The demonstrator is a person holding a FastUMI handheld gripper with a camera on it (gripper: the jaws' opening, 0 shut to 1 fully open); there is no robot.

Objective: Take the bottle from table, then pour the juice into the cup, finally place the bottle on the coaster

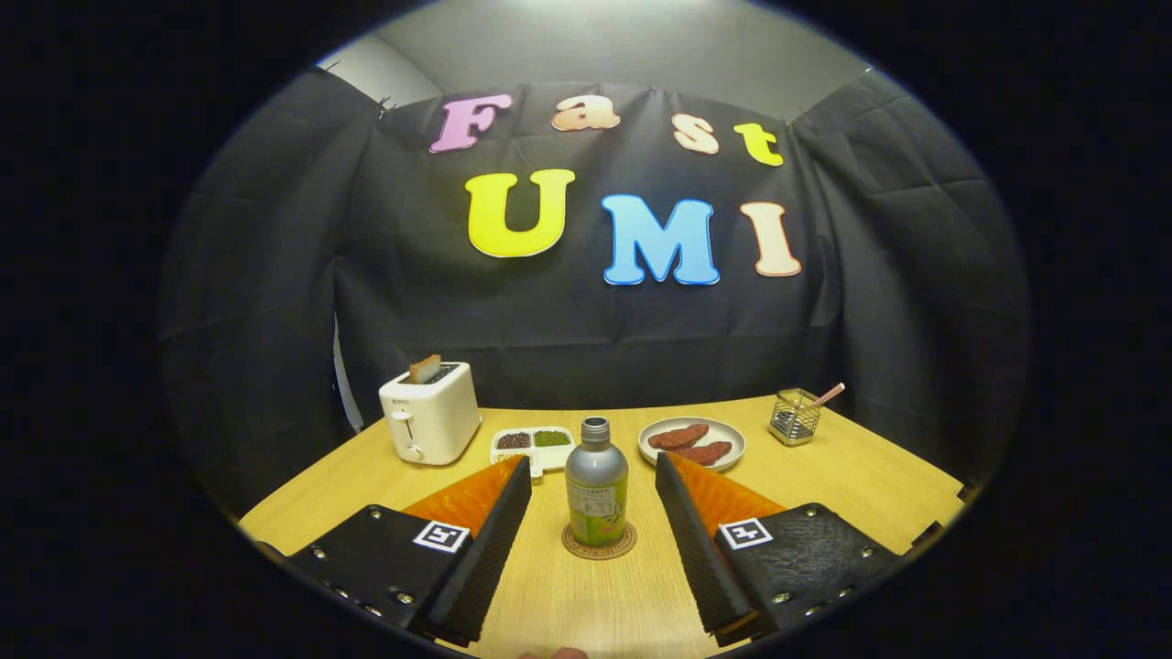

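The gripper (593,476) stands wide open, its black ribbed fingers (494,540) flanking, without touching, the upright silver metal bottle (596,490) at twelve o'clock between them. The bottle rests on a round brown woven coaster (599,547) on the light wooden table (870,476).

1. Light wooden table (870,476).
2. White toaster (430,412) at its far left corner.
3. Divided dish (534,446) and plate (691,442) along the far edge.
4. Mesh holder (793,416) far right.
5. Coaster (599,544) mid-table, under a bottle (596,485).
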